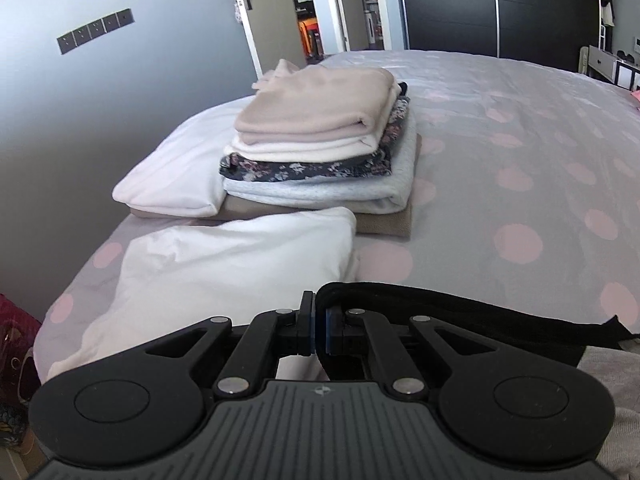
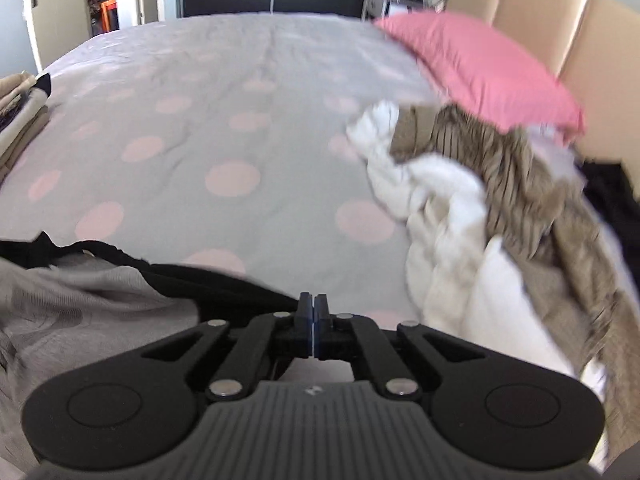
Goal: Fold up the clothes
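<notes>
The left gripper (image 1: 316, 330) sat low over the bed (image 1: 500, 152), its jaws pinched on the black garment (image 1: 460, 312), whose band trailed off to the right. The right gripper (image 2: 314, 330) was level with the bed too, jaws pressed together at that garment's edge; whether cloth lay between them was unclear. Farther off stood a stack of folded clothes (image 1: 320, 148), and to the right an unfolded heap (image 2: 472, 216) by a pink pillow (image 2: 480, 68).

Both wrist views skim low over the dotted bed (image 1: 500, 128), facing the wardrobe.
</notes>
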Demonstrator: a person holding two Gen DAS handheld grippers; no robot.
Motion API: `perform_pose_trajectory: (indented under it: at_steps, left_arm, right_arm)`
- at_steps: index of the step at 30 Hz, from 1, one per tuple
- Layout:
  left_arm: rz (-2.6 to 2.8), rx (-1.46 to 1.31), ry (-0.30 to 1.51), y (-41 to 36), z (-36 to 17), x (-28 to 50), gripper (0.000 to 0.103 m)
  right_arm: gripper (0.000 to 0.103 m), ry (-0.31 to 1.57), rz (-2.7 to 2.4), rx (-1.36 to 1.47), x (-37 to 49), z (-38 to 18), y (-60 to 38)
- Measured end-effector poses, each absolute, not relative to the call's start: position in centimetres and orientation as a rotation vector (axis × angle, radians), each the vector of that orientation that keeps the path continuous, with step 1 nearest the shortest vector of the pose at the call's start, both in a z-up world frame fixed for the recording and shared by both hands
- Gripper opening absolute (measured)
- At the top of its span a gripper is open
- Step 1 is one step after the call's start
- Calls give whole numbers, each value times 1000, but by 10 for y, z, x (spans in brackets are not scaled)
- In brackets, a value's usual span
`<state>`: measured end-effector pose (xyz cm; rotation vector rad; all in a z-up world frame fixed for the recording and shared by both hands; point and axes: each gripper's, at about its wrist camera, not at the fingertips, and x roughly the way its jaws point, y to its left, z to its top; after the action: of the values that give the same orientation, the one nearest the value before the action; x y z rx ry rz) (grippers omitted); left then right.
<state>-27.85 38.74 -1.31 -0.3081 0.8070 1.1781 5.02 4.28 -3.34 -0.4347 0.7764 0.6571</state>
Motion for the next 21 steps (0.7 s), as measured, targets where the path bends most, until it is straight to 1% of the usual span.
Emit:
perform_pose_trajectory:
  at_steps: [1, 4, 8, 11, 13, 14, 15, 16, 21]
  left_arm:
    - [1182, -317, 816, 390, -13, -281, 3]
    - [1158, -363, 916, 398, -26, -285, 3]
    - [1210, -269, 1017, 398, -44, -281, 3]
    - [1198, -216, 1064, 393, -50, -273, 4]
    - [1160, -201, 1104, 390, -54, -267, 12]
    - [1139, -202, 1121, 388, -56, -264, 13]
    - [1121, -207, 1129, 387, -57, -263, 17]
    - [1104, -210, 1122, 384, -55, -262, 20]
    - [966, -235, 1047, 371, -37, -254, 29]
  right_arm:
    - [0, 791, 689, -448, 47, -33, 43]
    - [0, 897, 783, -530, 39, -49, 48]
    - [0, 1024, 874, -666, 16, -88, 56]
    - [0, 1066, 931, -742, 0, -106, 61]
    - [0, 1047, 949, -793, -6, -110, 63]
    - [1, 1040, 957, -816, -8, -111, 63]
    - [1, 1047, 959, -814, -7, -110, 63]
    - [4, 1055, 961, -812, -7, -109, 62]
    - [6, 1013, 992, -800, 5, -91, 67]
